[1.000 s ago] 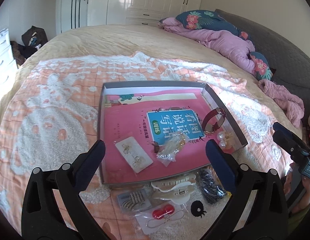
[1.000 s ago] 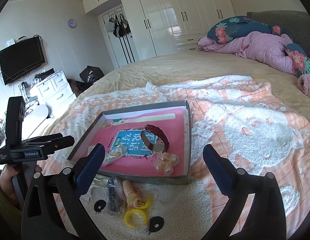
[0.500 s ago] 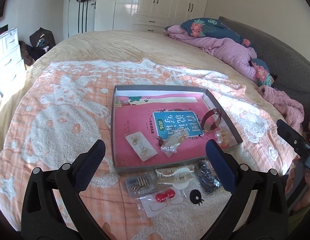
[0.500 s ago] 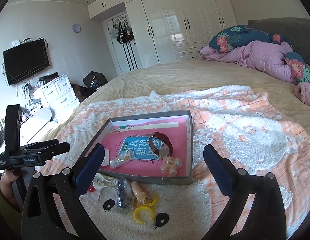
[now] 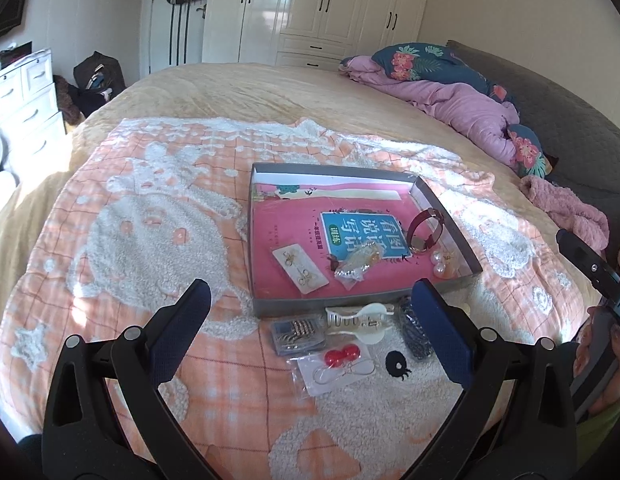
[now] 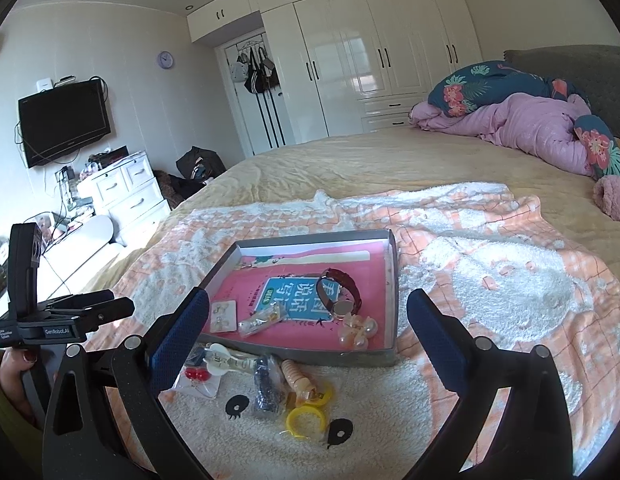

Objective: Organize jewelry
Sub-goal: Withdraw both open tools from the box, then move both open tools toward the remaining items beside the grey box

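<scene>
Hovering above the bed, the left gripper (image 5: 310, 316) and right gripper (image 6: 308, 326) both gaped wide, empty. The tray (image 5: 446, 208) sat mid-frame; loose jewelry packets (image 5: 334, 360) lay below it, lower centre. Best approach: descend vertically, pinch one packet edge.

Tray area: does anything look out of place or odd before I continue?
Nothing is spilled or damaged. The odd part is that several pieces lie on the blanket outside the tray, along its near edge: a white hair claw, a red bead packet, a yellow ring. Both tongs are open and empty.
</scene>
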